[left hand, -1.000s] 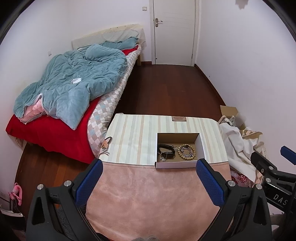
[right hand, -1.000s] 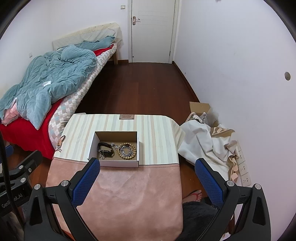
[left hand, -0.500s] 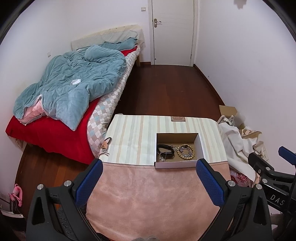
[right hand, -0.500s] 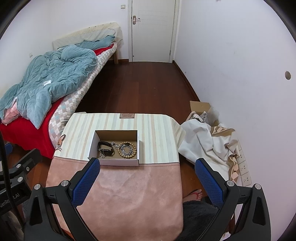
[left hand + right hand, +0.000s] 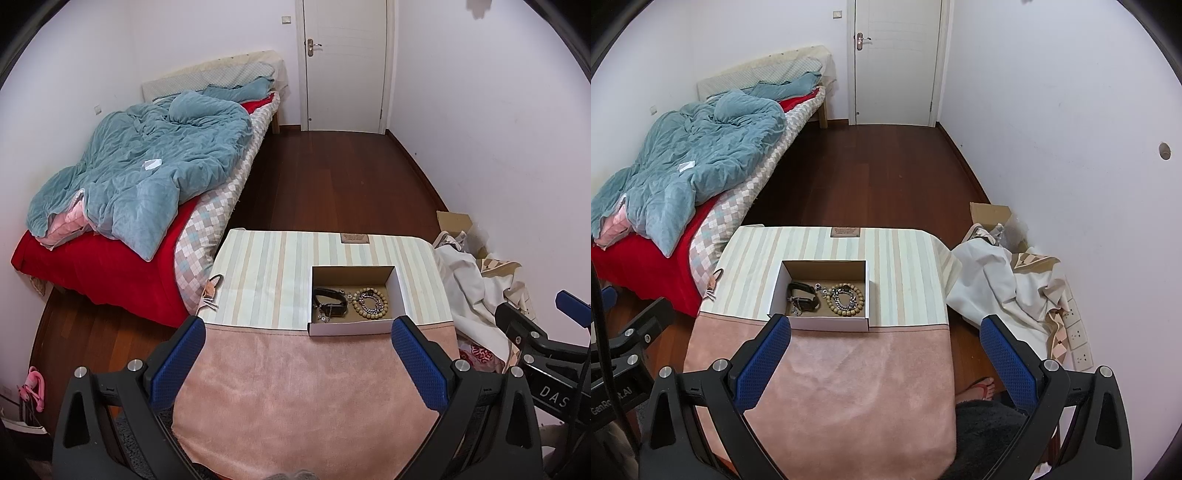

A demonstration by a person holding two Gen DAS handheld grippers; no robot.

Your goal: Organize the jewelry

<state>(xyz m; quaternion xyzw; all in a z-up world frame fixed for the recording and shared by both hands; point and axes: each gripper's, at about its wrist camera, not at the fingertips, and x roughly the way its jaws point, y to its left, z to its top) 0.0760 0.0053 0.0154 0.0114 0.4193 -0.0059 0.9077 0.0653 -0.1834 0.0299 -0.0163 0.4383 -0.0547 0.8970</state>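
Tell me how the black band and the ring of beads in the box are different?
The black band is dark, flat and strap-like, while the bead bracelet is tan and made of round beads. The black band lies on the left of the cardboard box, the bead bracelet on the right. The bead bracelet has a silver chain lying inside its ring; the black band does not. Both rest flat on the box floor.

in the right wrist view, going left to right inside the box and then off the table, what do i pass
black strap bracelet → small silver charms → wooden bead bracelet with a silver chain inside it → box wall → striped cloth → white fabric pile
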